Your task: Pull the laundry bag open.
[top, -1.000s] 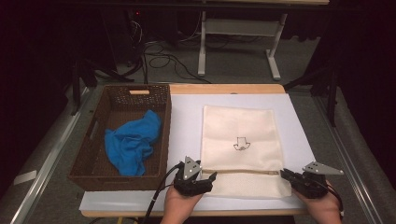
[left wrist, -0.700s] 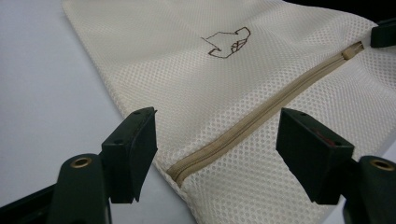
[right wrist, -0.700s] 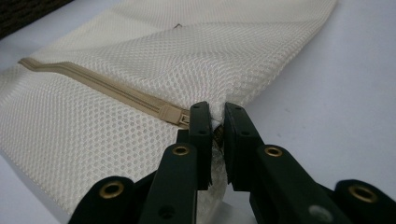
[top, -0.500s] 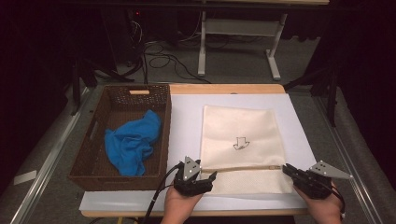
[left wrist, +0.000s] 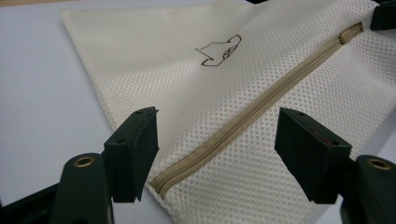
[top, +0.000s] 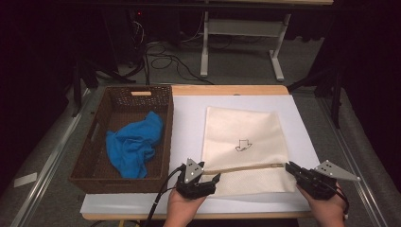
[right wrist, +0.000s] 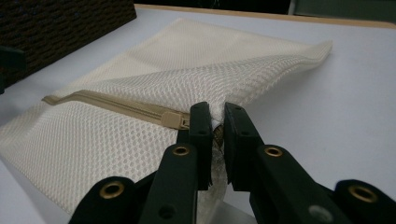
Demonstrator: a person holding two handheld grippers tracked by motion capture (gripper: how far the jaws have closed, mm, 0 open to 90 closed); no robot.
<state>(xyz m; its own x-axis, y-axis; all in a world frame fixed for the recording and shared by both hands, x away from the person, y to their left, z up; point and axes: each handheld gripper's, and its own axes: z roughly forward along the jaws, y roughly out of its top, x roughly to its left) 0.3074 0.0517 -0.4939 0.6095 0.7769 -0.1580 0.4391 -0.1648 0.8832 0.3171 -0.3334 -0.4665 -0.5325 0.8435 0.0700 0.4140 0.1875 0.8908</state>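
A lab or test room: black cables (top: 163, 61) sprawl over grey carpet floor (top: 236, 66), white metal desk legs (top: 204, 47) behind the white-covered surface (top: 189, 123).

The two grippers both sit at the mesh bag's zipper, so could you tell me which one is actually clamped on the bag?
The right gripper: its jaws pinch the mesh bag at the zipper's end. The left gripper stands open, jaws straddling the zipper without pressing.

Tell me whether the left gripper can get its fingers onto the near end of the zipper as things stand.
Probably yes. The left gripper is open with the zipper end of the mesh bag lying between its fingers, nothing in between.
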